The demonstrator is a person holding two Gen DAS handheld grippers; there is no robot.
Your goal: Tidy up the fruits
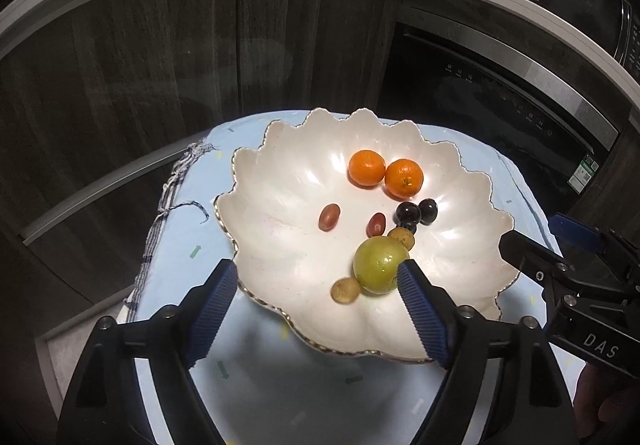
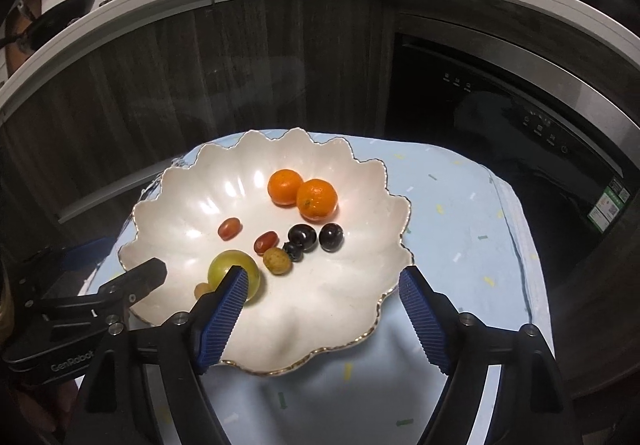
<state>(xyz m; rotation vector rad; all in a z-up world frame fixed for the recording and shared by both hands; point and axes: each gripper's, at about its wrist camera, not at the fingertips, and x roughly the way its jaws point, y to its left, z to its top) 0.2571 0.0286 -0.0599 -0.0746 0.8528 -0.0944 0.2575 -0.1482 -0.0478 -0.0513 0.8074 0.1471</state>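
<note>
My left claw (image 1: 316,281) and right claw (image 2: 322,285) gape empty over the scalloped bowl's (image 1: 280,149) near rim; inside: oranges (image 1: 366,168), grapes (image 1: 329,217), green fruit (image 1: 378,269).

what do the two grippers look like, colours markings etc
Both are black frames with silver screws and long fingers faced in ribbed blue pads. The left gripper reads "GenRobot" in white on its body; the right gripper reads "DAS". No cables or sleeves show.

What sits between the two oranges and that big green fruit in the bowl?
In both views, a red grape, three dark grapes and a small tan fruit lie between the oranges and the green fruit.
</note>
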